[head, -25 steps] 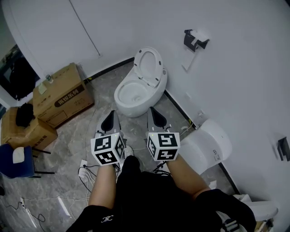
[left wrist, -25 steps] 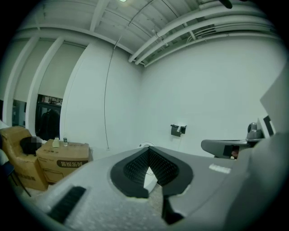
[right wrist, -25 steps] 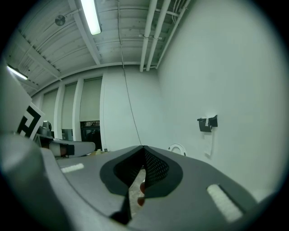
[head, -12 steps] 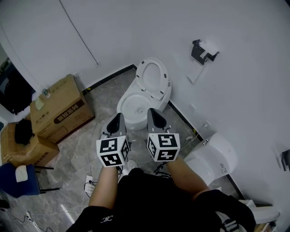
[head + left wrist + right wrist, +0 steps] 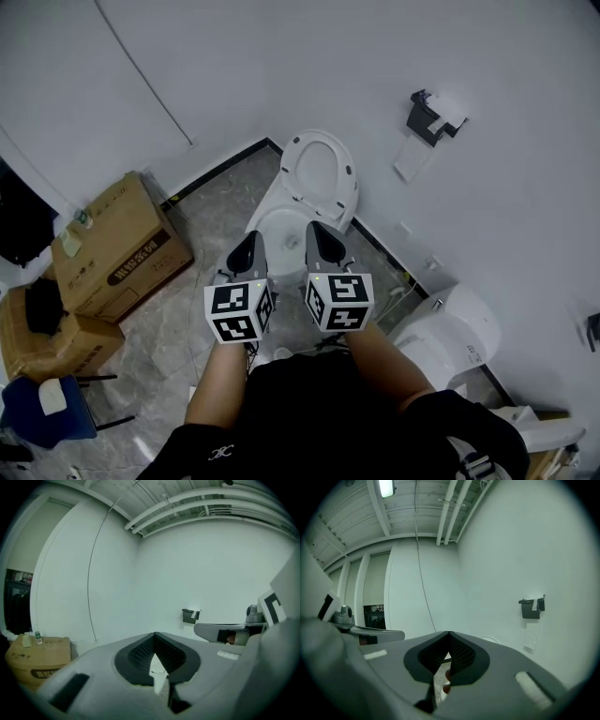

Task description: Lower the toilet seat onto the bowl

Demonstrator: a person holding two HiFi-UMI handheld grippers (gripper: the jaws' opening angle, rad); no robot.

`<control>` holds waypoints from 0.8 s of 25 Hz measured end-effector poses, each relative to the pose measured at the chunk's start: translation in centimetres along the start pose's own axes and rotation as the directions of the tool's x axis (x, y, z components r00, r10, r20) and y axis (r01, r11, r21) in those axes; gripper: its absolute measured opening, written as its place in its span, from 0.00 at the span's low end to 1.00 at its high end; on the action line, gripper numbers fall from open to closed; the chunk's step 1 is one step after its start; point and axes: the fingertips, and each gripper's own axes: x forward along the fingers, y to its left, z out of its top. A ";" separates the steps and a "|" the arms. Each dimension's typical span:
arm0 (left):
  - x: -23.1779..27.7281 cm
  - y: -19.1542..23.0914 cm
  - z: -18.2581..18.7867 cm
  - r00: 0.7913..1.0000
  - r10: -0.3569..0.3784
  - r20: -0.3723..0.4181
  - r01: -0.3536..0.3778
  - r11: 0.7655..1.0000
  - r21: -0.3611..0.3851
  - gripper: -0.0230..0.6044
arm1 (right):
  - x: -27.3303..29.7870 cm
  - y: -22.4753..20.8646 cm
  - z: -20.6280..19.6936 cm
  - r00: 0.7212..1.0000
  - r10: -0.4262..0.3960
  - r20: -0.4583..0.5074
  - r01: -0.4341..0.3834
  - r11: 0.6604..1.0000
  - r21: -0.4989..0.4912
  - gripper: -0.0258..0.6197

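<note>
Holding left tongs (image 5: pixel 247 246) and right tongs (image 5: pixel 320 234) side by side, just above the near edge of the bowl (image 5: pixel 281 225). Both pressed together, tips meeting, pinching nothing. Just beyond the tips, toilet seat (image 5: pixel 321 173) raised, leaning back toward the wall (image 5: pixel 309 66), not down on the bowl. Off to the left of left tongs, a cardboard box (image 5: pixel 117 246) on the floor. Beyond and to the right of right tongs, a black paper holder (image 5: pixel 429 105) on the wall.
</note>
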 end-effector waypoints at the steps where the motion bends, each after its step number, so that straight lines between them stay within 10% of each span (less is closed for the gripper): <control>1: 0.5 0.5 0.1 1.000 -0.007 0.001 0.007 1.000 -0.007 0.05 | 0.7 0.1 0.0 1.000 -0.006 -0.003 0.006 1.000 -0.004 0.05; 20: 10.8 2.3 0.6 0.999 -0.035 -0.039 0.035 0.999 -0.012 0.05 | 9.5 -6.2 0.1 0.998 -0.058 -0.024 0.057 0.998 -0.011 0.05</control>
